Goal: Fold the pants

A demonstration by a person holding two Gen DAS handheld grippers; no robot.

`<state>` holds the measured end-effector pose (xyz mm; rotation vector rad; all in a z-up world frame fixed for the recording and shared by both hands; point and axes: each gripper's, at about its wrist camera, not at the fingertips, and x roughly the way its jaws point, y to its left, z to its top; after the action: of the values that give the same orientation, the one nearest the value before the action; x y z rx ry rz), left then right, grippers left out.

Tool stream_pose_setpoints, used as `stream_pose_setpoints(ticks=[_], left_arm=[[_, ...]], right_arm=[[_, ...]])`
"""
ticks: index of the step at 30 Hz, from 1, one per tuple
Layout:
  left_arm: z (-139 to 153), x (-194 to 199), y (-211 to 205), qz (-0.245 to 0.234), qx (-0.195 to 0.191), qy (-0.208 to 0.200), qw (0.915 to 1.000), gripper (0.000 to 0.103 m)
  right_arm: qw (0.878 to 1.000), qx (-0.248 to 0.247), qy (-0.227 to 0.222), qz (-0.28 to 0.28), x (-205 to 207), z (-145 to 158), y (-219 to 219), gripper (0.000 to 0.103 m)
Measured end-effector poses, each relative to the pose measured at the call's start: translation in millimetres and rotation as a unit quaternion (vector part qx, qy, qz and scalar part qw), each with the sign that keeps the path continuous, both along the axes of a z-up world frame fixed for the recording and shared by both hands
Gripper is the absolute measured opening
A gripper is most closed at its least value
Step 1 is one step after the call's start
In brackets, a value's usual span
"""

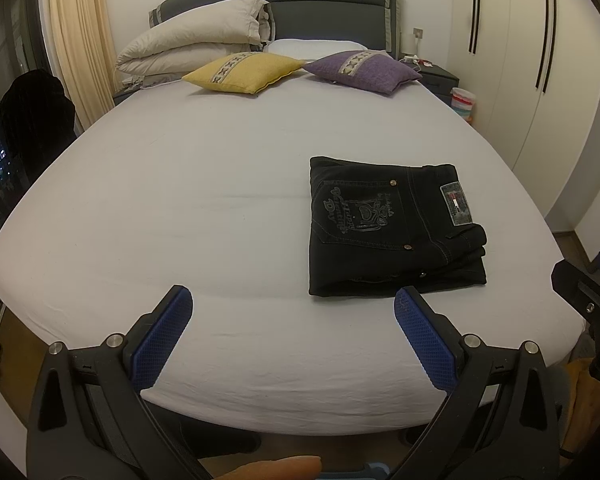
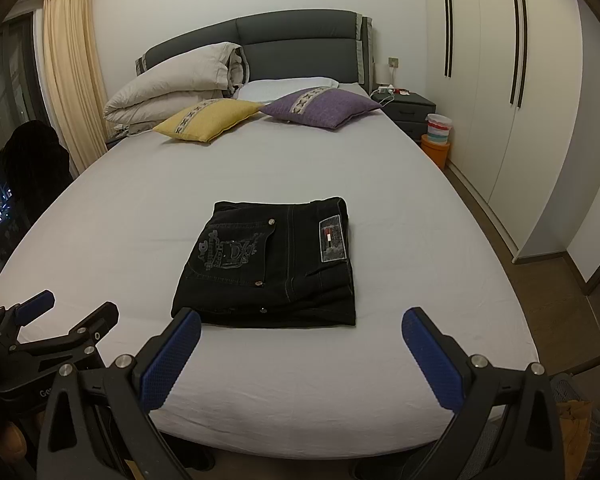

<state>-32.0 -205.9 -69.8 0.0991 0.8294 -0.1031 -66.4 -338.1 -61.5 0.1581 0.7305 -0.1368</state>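
Pants (image 2: 272,268) lie folded into a compact black rectangle on the bed (image 2: 140,216), close to its near edge and toward the right side as my left camera sees them (image 1: 392,228). Nearest to me, my left gripper (image 1: 292,304) is spread wide with nothing between its blue pads, hovering over the near edge of the bed, clear of the cloth. My right gripper (image 2: 300,326) is likewise spread wide and empty, its left pad just short of the near left corner of the folded stack, not touching as far as I can tell. In the right camera my left gripper (image 2: 44,312) shows at the near left edge of the bed. On top of the fold I see an embroidered back pocket (image 2: 232,256) and a waistband patch (image 2: 333,240). Farther up the mattress, a yellow cushion (image 2: 208,120) and a purple cushion (image 2: 320,108) sit side by side near the head end, with a folded duvet (image 2: 172,84) at the far left corner and the dark headboard (image 2: 300,48) behind. A nightstand (image 2: 408,108) stands beside the far right corner.
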Motion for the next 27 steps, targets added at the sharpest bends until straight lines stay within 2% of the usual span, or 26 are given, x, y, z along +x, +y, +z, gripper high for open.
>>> stream_pose_setpoints(ticks=[27], left_arm=[[-0.3, 0.3, 0.1, 0.000, 0.000, 0.000, 1.0000, 0.103]], right_arm=[[1.000, 0.000, 0.003, 0.001, -1.4, -1.2, 2.0, 0.103]])
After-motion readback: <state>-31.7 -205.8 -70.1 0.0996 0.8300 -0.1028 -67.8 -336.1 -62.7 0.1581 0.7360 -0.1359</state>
